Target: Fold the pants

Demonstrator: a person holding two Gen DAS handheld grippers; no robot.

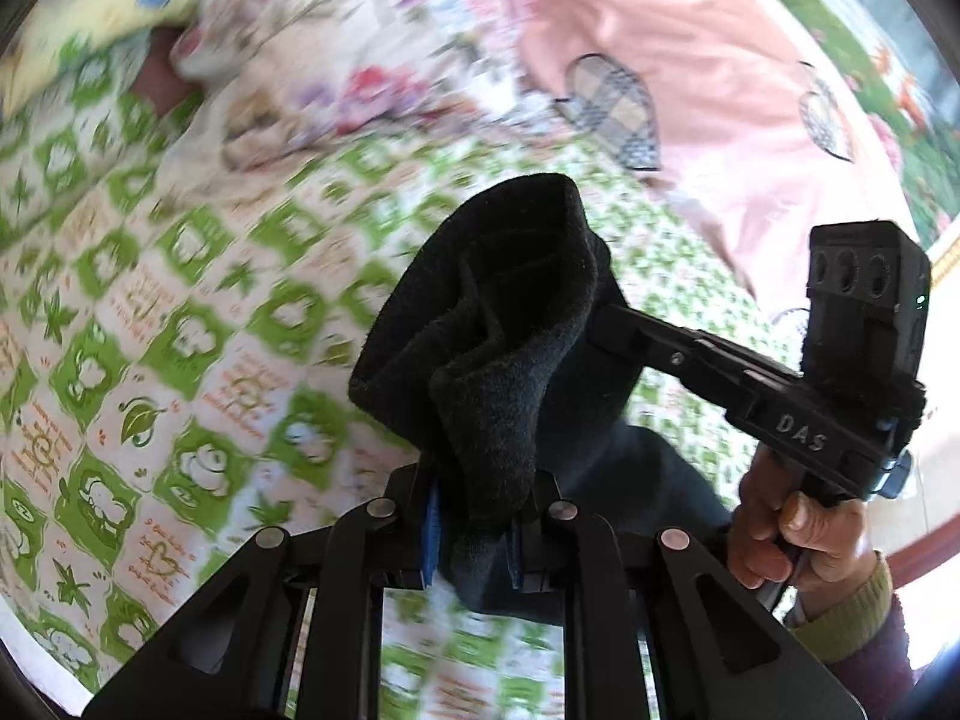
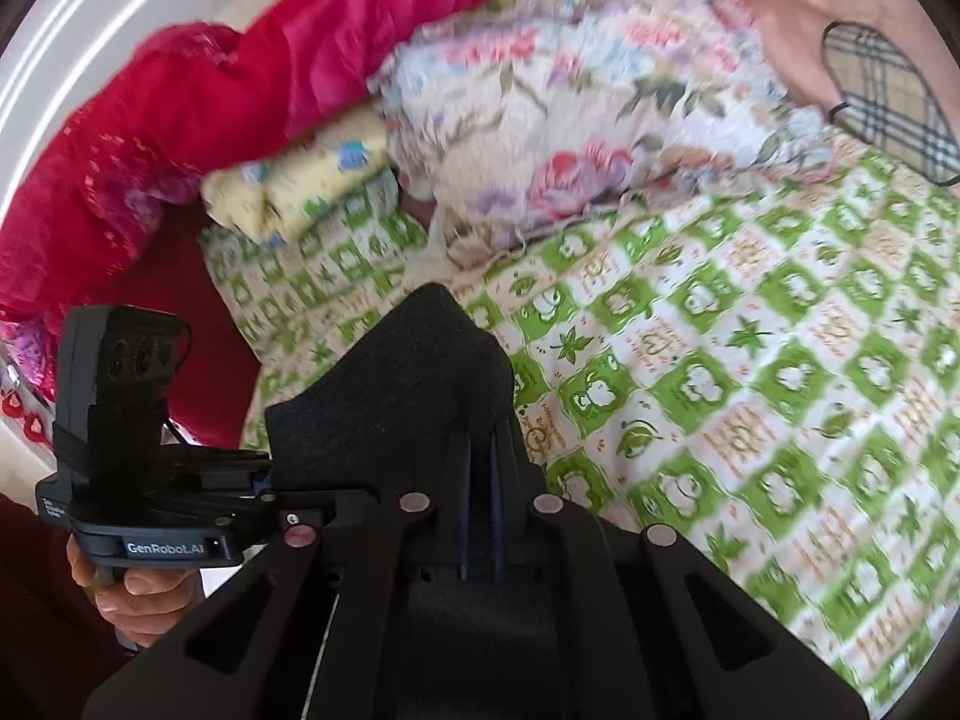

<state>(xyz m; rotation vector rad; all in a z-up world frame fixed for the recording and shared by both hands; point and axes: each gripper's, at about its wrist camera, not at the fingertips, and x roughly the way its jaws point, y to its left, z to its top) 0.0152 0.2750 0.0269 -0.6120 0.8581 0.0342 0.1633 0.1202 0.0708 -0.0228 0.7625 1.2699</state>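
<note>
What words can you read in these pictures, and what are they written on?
"DAS": on the right gripper, seen from the left wrist camera.
"GenRobot.AI": on the left gripper, seen from the right wrist camera.
Small white label beside it: too small to read.
Orange writing on the green sheet: too blurred.

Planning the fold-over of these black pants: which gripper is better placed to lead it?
Neither clearly. The left gripper and the right gripper are both shut on the black pants, side by side above the green-patterned bedsheet. Probably both carry the fold together.

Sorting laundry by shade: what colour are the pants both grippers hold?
Black fleecy pants, clearest in the left wrist view.
</note>
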